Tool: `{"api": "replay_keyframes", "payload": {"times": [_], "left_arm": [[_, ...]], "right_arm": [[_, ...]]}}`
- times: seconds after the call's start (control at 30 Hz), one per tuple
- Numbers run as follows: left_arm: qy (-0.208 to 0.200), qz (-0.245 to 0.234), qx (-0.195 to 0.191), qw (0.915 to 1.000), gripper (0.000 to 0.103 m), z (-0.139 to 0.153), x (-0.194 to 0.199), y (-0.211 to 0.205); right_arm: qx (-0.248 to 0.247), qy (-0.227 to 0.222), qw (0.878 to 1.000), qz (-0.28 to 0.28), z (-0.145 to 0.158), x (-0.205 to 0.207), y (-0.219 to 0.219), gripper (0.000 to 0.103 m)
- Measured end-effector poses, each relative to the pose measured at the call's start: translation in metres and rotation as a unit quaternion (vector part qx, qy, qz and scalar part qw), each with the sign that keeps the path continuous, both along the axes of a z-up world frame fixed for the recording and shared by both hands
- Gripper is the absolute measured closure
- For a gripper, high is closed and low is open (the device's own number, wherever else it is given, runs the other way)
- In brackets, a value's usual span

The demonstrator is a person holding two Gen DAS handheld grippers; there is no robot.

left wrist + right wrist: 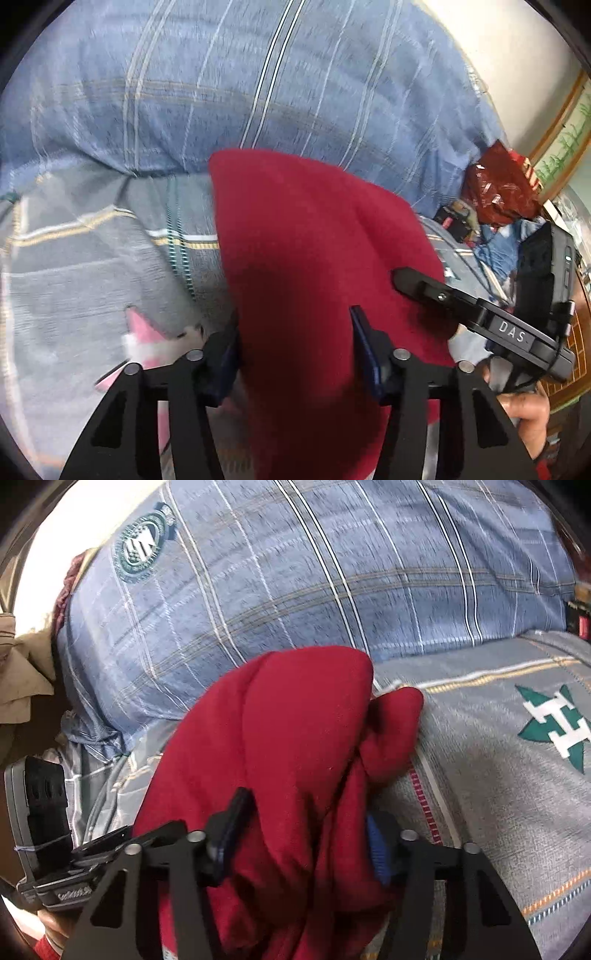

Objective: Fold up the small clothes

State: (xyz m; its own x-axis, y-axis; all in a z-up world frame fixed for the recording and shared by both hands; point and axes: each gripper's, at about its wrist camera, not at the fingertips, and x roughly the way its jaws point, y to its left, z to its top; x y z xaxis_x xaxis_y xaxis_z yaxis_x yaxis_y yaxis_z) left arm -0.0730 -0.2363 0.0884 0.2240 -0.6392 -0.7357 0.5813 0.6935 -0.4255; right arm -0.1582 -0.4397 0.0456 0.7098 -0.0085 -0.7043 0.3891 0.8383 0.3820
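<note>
— How many garments do you hold?
— One red garment [306, 258], above the bed [498, 775]. Your left gripper [295, 343] and right gripper [303, 834] each have jaws clamped on it.

Blurred plaid bedding [258, 92] — pink cloth [144, 332] half-hidden

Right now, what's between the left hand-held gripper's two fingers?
Red garment fills the gap between the left hand-held gripper's fingers, seen in the left wrist view.

Blue plaid pillow [258, 85] on grey striped bedsheet [498, 794], red plastic bag [498, 184] beside it, pink cloth [144, 339].
</note>
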Motion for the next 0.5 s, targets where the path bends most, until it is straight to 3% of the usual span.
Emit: {"api": "replay_keyframes", "payload": {"times": [0.13,0.23,0.3,0.4,0.5], "left_arm": [[-0.029,0.018,0.041,0.9986,0.052,0.032,-0.03,0.04],[-0.018,0.038,0.081,0.9958,0.05,0.023,-0.039,0.069],[-0.007,0.043,0.102,0.9938,0.049,0.01,-0.04,0.077],[-0.024,0.062,0.113,0.9913,0.048,0.003,-0.044,0.083],[-0.056,0.071,0.11,0.9898,0.043,0.009,-0.049,0.078]], "right_arm": [[0.028,-0.037,0.998,0.046,0.02,-0.009,0.026,0.05],[0.039,-0.031,0.993,0.104,0.021,-0.007,0.059,0.05],[0.04,0.004,0.991,0.128,0.013,0.0,0.076,0.045],[-0.023,0.061,0.991,0.118,0.009,0.005,0.095,0.039],[-0.094,0.036,0.991,0.091,0.036,-0.012,0.108,0.039]]}}
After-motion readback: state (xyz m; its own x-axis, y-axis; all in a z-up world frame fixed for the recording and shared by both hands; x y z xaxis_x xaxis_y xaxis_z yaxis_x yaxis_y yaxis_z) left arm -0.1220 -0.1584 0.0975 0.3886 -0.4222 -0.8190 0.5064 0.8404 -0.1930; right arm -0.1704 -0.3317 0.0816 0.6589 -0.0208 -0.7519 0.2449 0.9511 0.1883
